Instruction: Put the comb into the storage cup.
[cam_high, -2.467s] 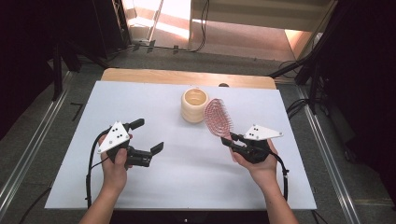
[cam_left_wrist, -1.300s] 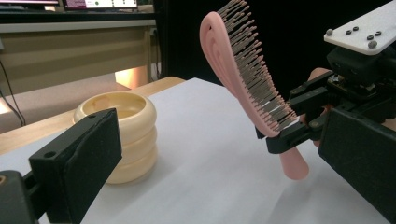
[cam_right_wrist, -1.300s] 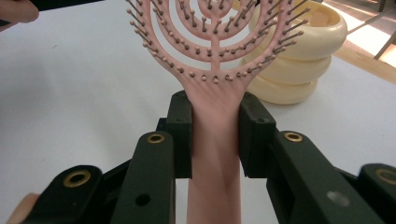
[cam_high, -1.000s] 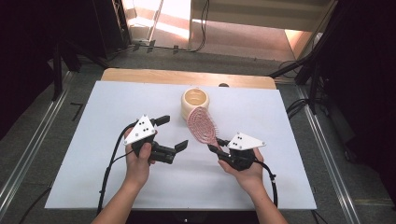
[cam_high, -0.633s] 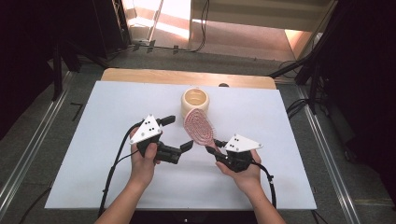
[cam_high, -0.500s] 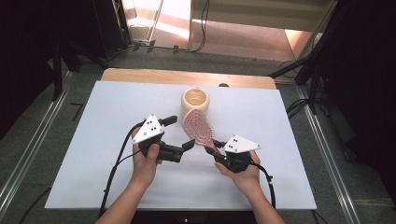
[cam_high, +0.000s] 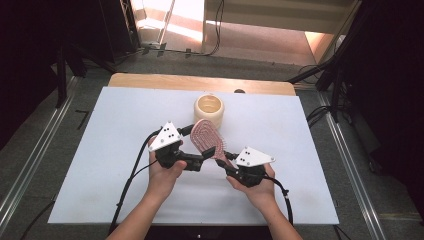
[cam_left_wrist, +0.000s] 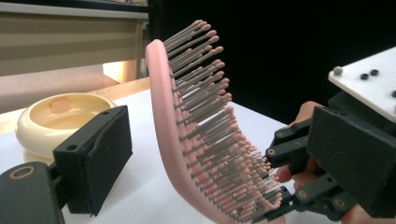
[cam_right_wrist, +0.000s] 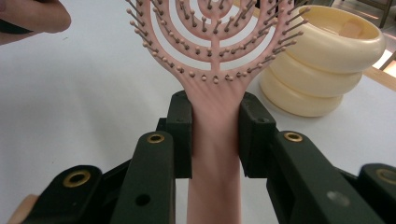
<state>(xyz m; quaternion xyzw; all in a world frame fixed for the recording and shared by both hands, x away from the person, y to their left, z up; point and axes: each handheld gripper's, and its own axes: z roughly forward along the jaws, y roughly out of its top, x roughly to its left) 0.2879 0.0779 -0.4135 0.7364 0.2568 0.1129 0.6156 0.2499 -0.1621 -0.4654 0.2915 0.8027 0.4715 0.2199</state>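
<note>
Right now the right tool (cam_high: 231, 165) is pinching the handle of a pink plastic paddle hairbrush (cam_high: 206, 139) w/ concentric-ring bristle bed; in the right gripper view both black pads clamp the handle just below the head, brush (cam_right_wrist: 212, 70) held up off the white worktop (cam_high: 90, 150), head tilted away from the person toward a cream ribbed round container (cam_high: 209, 109) standing just behind it. Left tool (cam_high: 196, 146) is spread, jaws straddling the brush head: in the left gripper view one pad (cam_left_wrist: 105, 154) sits behind the brush back w/ a clear gap, bristles (cam_left_wrist: 210, 121) face the other jaw. Its jaws have just been closing, brush head between them but not yet pressed.

Risks, as I judge them: if the left tool bites on the bristle side, pins flex and the grip may slip or twist the head. Two tools on one rigid item — any mismatch in hand motion could lever the handle out of the right pads. Swinging the head further could knock the container, which is near.
</note>
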